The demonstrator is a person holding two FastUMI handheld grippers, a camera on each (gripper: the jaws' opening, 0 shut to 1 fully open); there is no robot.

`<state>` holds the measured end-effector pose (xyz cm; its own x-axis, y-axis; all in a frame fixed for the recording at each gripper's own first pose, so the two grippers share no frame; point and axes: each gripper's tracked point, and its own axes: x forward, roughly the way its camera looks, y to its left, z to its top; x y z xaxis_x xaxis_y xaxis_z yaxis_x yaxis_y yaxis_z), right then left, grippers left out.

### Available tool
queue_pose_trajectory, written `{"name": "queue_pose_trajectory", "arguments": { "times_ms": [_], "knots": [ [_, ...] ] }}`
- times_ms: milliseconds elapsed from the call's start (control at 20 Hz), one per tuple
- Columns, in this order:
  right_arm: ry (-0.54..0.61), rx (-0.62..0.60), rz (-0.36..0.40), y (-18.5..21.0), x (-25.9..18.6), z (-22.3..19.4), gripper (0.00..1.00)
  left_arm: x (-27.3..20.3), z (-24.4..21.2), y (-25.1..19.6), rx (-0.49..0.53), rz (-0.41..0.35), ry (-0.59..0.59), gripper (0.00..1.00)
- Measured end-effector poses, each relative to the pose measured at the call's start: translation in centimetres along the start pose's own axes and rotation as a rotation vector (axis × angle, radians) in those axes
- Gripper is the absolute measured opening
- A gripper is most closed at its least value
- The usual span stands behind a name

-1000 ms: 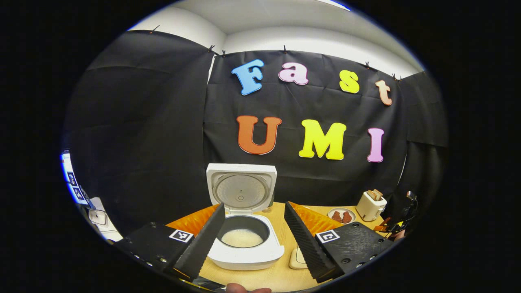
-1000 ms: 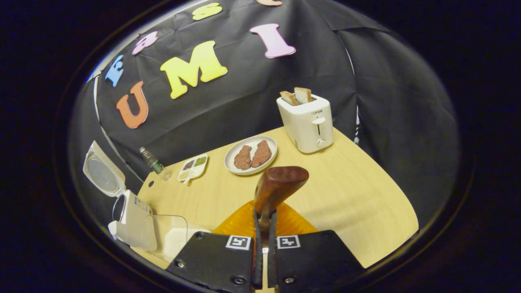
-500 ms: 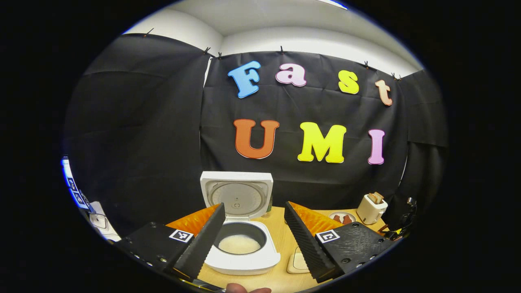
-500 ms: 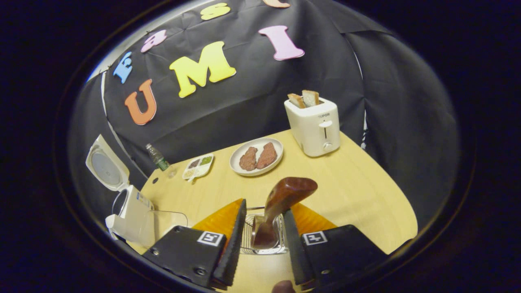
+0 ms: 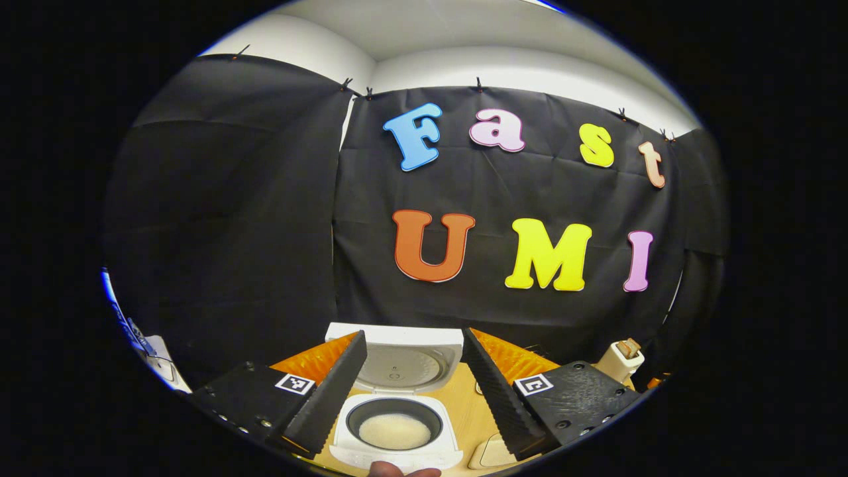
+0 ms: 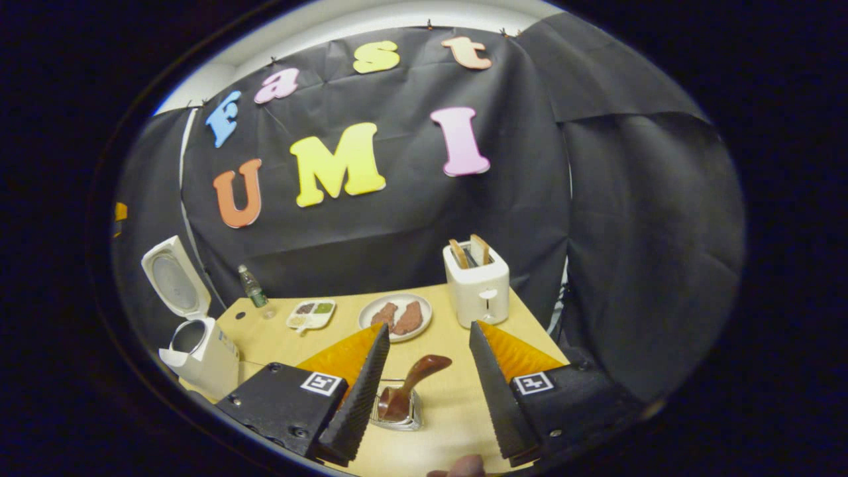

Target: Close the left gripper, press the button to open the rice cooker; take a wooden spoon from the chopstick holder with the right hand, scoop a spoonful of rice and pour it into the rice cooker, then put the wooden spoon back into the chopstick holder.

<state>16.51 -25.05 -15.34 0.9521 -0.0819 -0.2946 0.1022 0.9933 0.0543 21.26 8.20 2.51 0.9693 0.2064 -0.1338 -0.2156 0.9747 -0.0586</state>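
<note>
- In the right gripper view, the right gripper point(image 6: 427, 391) has its fingers spread wide and pinches nothing; a fingertip point(image 6: 464, 467) of the person's hand is cut off at the bottom edge.
- Between those fingers, lower down on the surface point(image 6: 457, 404), stands the clear chopstick holder point(image 6: 397, 414), its left side hidden behind the left finger.
- The wooden spoon point(image 6: 414, 384) stands in the holder, leaning to the right, touched by neither finger.
- Farther off lie a plate point(image 6: 395, 317) with two brown pieces, a small divided tray point(image 6: 311, 315), a bottle point(image 6: 252, 286) and a toaster point(image 6: 477, 285) with bread in its slots.
- At far left is the rice cooker point(image 6: 199, 348) with its lid up.
- In the left gripper view, the left gripper point(image 5: 414, 391) also has its fingers spread and empty.
- Between them sits the rice cooker point(image 5: 395, 424), open, with white rice point(image 5: 395, 430) in the pot; its front edge is cut off at the bottom.
- The toaster point(image 5: 619, 358) is partly hidden behind the right finger.
</note>
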Motion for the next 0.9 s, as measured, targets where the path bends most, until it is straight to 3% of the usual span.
{"name": "queue_pose_trajectory", "arguments": {
  "times_ms": [50, 100, 200, 250, 300, 400, 550, 600, 650, 700, 800, 850, 900],
  "knots": [
    [-0.020, 0.009, 0.046, 0.9, -0.1, 0.2, 0.80, 1.1, 0.7, -0.1, 0.002, -0.007, -0.010, 0.94],
    [-0.034, 0.035, 0.083, 2.1, -0.7, 1.1, 0.87, 2.5, 1.2, -0.1, 0.004, -0.009, -0.015, 0.94],
    [-0.055, 0.099, 0.098, 2.4, -1.5, 2.6, 1.00, 5.1, 1.7, 0.3, 0.027, 0.000, -0.008, 0.94],
    [-0.065, 0.116, 0.095, 2.4, -2.0, 2.9, 1.00, 6.4, 1.8, 0.5, 0.043, -0.002, -0.006, 0.94],
    [-0.077, 0.113, 0.084, 2.2, -2.6, 3.5, 0.95, 7.7, 1.5, 0.8, 0.056, -0.002, 0.003, 0.94],
    [-0.108, 0.080, 0.048, 1.5, -4.0, 4.5, 1.00, 10.5, 0.7, 1.7, 0.069, 0.005, 0.038, 0.94],
    [-0.120, 0.038, -0.014, 0.2, -5.2, 4.8, 1.00, 14.7, -1.8, 3.2, 0.127, 0.028, 0.102, 0.94],
    [-0.097, 0.036, -0.044, -0.7, -5.3, 4.1, 0.95, 15.6, -2.7, 3.4, 0.120, 0.024, 0.130, 0.94],
    [-0.083, 0.044, -0.061, -1.0, -5.7, 3.9, 1.00, 16.3, -3.5, 3.5, 0.116, 0.025, 0.156, 0.94],
    [-0.079, 0.048, -0.073, -1.2, -6.1, 3.9, 0.95, 17.1, -4.3, 3.6, 0.118, 0.019, 0.184, 0.94],
    [-0.078, 0.034, -0.094, -1.3, -6.4, 4.0, 1.00, 18.0, -6.1, 3.4, 0.111, -0.007, 0.263, 0.95],
    [-0.073, 0.024, -0.100, -1.2, -6.4, 4.0, 0.95, 18.1, -7.1, 3.2, 0.101, -0.018, 0.303, 0.95],
    [-0.074, 0.020, -0.092, -0.7, -6.4, 4.1, 1.00, 18.2, -7.8, 3.2, 0.094, -0.024, 0.336, 0.95]
  ]
}}
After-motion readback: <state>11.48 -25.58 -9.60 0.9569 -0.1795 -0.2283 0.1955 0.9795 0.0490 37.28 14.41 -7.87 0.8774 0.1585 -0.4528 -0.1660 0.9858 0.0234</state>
